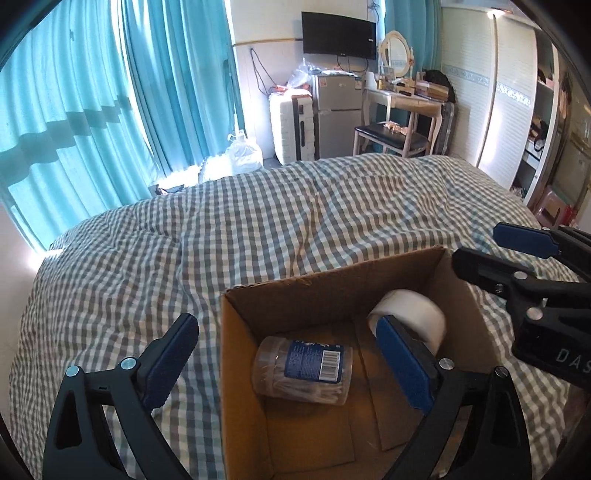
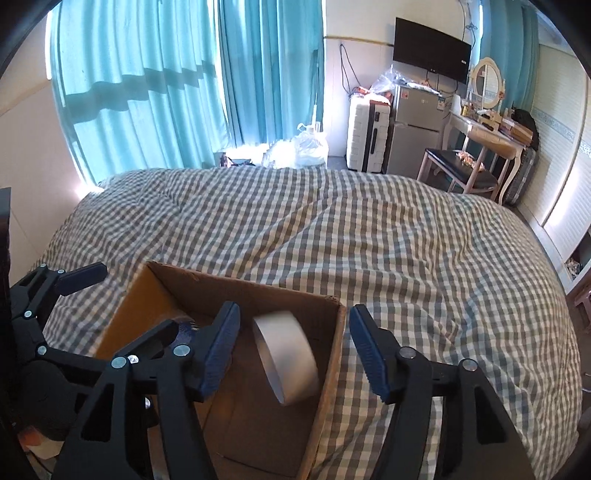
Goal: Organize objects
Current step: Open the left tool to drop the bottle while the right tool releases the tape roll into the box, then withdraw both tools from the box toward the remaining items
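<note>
Nearest the lens in the left wrist view, my left gripper [image 1: 288, 356] stands spread wide, nothing between its blue pads: one finger hangs over the checked bedcover, the other over the open cardboard box [image 1: 255, 306]. Within the box lie two items. (a) Clear plastic jar [image 1: 303, 371] with a blue barcode label, on its side on the box floor, toward the left wall. (b) Roll of white tape [image 1: 410, 317], standing on edge against the far right corner, partly hidden behind my left gripper's inner finger. Jar and roll lie near each other but apart.

My right gripper [image 1: 476, 247] enters that view from the right edge, above the box's right wall, its jaws parted and holding nothing. From the right wrist view the same gripper [image 2: 291, 350] straddles the right wall of the box [image 2: 328, 354]: one finger inside, beside the tape roll [image 2: 288, 358], the other outside over the bedding. No pad touches the roll, which leans tilted against that wall. My left gripper [image 2: 136, 302] shows at the left of this view, over the box's opposite side.

Box rests on a bed covered in grey-and-white checked bedcover [image 1: 258, 221]. Beyond the bed: teal curtains [image 1: 92, 103], white suitcase [image 1: 290, 125], small grey fridge [image 1: 338, 114], wall-mounted television [image 1: 338, 35], dressing table [image 1: 402, 98] with oval mirror, and dark-seated chair [image 1: 391, 136].
</note>
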